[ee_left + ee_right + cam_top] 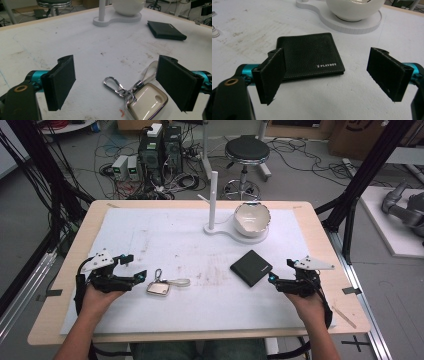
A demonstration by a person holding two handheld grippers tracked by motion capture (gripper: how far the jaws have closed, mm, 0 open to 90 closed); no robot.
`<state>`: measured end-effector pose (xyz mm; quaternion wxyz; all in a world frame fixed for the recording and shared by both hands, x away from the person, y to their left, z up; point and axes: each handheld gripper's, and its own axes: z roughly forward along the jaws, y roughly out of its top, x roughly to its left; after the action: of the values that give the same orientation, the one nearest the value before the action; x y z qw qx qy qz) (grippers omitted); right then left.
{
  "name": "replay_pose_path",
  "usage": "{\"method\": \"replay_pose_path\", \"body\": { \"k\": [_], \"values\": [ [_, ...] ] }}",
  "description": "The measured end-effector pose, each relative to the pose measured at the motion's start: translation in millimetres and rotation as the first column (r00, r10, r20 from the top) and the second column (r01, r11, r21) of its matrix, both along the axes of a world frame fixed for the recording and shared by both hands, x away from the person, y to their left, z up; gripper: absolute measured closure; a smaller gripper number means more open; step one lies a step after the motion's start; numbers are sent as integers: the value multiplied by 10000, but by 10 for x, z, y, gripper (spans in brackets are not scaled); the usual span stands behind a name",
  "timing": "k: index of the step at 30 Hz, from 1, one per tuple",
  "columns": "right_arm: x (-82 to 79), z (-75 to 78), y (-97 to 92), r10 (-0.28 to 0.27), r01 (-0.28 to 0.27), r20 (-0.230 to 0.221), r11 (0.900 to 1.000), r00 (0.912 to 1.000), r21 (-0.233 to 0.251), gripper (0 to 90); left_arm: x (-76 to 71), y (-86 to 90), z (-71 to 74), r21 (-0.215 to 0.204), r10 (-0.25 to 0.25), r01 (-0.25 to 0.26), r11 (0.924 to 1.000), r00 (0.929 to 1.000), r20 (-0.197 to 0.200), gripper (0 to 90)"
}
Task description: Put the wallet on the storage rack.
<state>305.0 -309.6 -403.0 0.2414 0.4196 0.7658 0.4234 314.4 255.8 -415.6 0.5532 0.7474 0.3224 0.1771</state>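
A cream car key fob (159, 289) (146, 101) with a silver carabiner clip (115, 87) and a pale strap lies on the white mat left of centre. My left gripper (135, 268) (117, 83) stands open just left of it, jaws wide, the fob low between them. A black leather wallet (251, 267) (309, 55) lies closed right of centre. My right gripper (280, 272) (329, 75) is open, close behind the wallet's near edge. Nothing is held by either gripper.
A white bowl (252, 218) (354, 8) sits on a white flat stand (235, 232) with an upright post (213, 200) at the back middle. The white mat (200, 310) covers a wooden table (45, 320). Beyond the table stand a stool (247, 152) and cabled equipment.
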Motion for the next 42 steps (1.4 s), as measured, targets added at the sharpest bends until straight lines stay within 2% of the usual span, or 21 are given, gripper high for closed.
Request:
{"method": "replay_pose_path", "body": {
  "k": [18,20,21,23,25,28,29,31,33,34,35,36,37,38,39,42],
  "values": [
    [10,14,210,659,-657,57,9975,9978,-269,159,9,0,21,2,62,-62,10000,9999,146,160],
    [12,0,262,813,-812,5,9959,9967,-392,159,12,-8,14,21,60,-61,10000,9999,84,161],
    [29,-43,334,1078,-1086,-165,9925,9940,-557,159,14,-13,6,54,37,-37,10000,10000,51,161],
    [37,-61,363,1135,-1149,-252,9913,9932,-645,160,18,-22,2,88,15,-16,10000,10000,57,161],
    [80,-139,496,1375,-1429,-524,9826,9891,-1186,160,16,-27,5,68,19,-20,10000,10000,54,161],
    [103,-189,611,1563,-1637,-593,9747,9859,-1524,160,13,-29,7,73,37,-37,10000,10000,50,161],
    [122,-223,695,1692,-1798,-724,9666,9829,-1828,183,15,-25,3,99,36,-37,9999,10000,41,161],
    [147,-262,769,1791,-1924,-813,9591,9805,-2078,255,18,-24,1,93,37,-37,9999,10000,30,160],
    [185,-317,823,1746,-1947,-1040,9526,9791,-2337,265,20,-17,-4,96,65,-65,9999,10000,11,161],
    [185,-317,823,1746,-1947,-1040,9526,9791,-2337,265,20,-15,-4,84,77,-77,9999,10000,-9,161],
    [213,-365,853,1639,-1898,-1170,9458,9795,-2635,355,22,-10,-4,88,94,-94,9999,10000,-2,161],
    [213,-365,853,1639,-1898,-1170,9458,9795,-2635,355,22,-6,-4,60,80,-80,9999,10000,5,161],
    [213,-391,875,1565,-1832,-1103,9353,9815,-3027,369,21,-5,-4,49,86,-86,10000,10000,-1,160],
    [196,-396,894,1631,-1822,-845,9242,9830,-3355,451,20,-1,-4,31,105,-105,9999,9999,-5,161],
    [183,-392,896,1519,-1674,-714,9191,9858,-3566,510,20,-1,-4,31,105,-105,9999,9999,-5,161],
    [168,-397,897,1505,-1626,-615,9139,9867,-3720,534,20,-1,-6,20,91,-91,10000,10000,-19,161]
  ]
}}
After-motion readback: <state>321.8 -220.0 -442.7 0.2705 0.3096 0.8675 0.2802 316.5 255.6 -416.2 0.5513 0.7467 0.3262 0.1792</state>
